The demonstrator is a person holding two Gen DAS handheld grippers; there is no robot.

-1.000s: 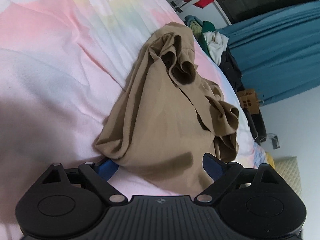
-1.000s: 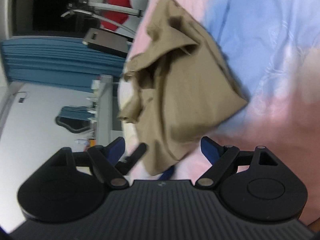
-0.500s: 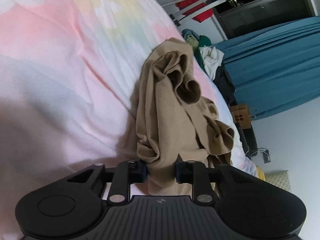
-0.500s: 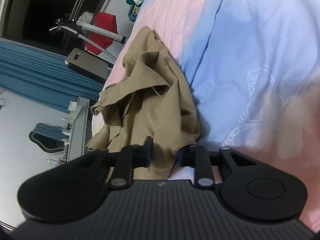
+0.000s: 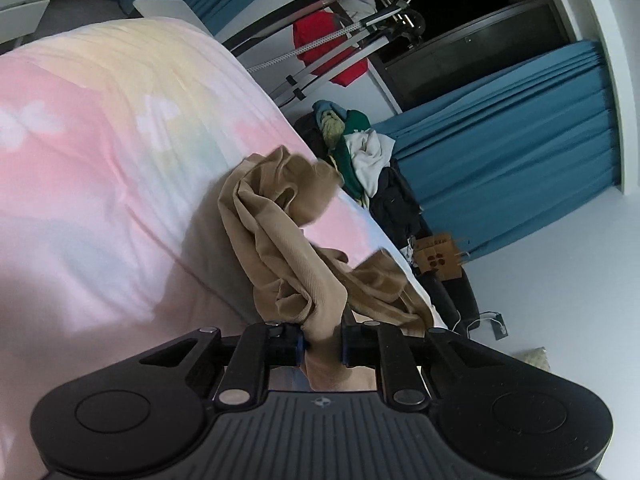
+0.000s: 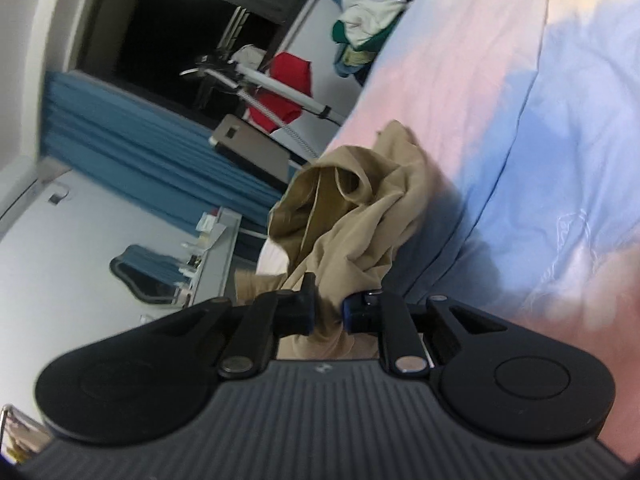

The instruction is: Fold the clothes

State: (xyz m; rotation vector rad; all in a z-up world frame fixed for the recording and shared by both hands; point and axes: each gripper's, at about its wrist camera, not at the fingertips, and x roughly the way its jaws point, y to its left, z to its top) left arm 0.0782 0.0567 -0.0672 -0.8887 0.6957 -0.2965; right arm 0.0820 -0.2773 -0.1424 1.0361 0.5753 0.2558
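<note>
Seen from the left wrist camera: left gripper (image 5: 322, 345) low in the foreground, black fingers drawn close together and pinching a bunched fold of a tan ribbed garment (image 5: 288, 248). Cloth rising from the jaws in a crumpled rope, lifted off the bed in part, with one loose end draped on the far side and another hanging to the right. Beneath and to the left, a pastel duvet (image 5: 100, 152) in pink, yellow and white, wrinkled, with a shadow under the raised cloth. Beyond the far edge of the bed, a pile of clothes (image 5: 356, 148) in green, white and dark tones, heaped beside a teal curtain (image 5: 520, 152). Further back, a red garment (image 5: 320, 40) hanging on a metal drying rack (image 5: 340, 36). Near the floor at right, a small cardboard box (image 5: 438, 256).

Seen from the right wrist camera: right gripper (image 6: 327, 312) likewise closed tight on another part of the same tan garment (image 6: 360, 216), blue-edged pads pressing the fabric from both sides. Garment bunched upward with an open fold like a hood at the top, resting against the duvet (image 6: 540, 160), here pink and blue. At far left, a teal curtain (image 6: 132, 148) and the red garment (image 6: 286, 92), slightly blurred.
</note>
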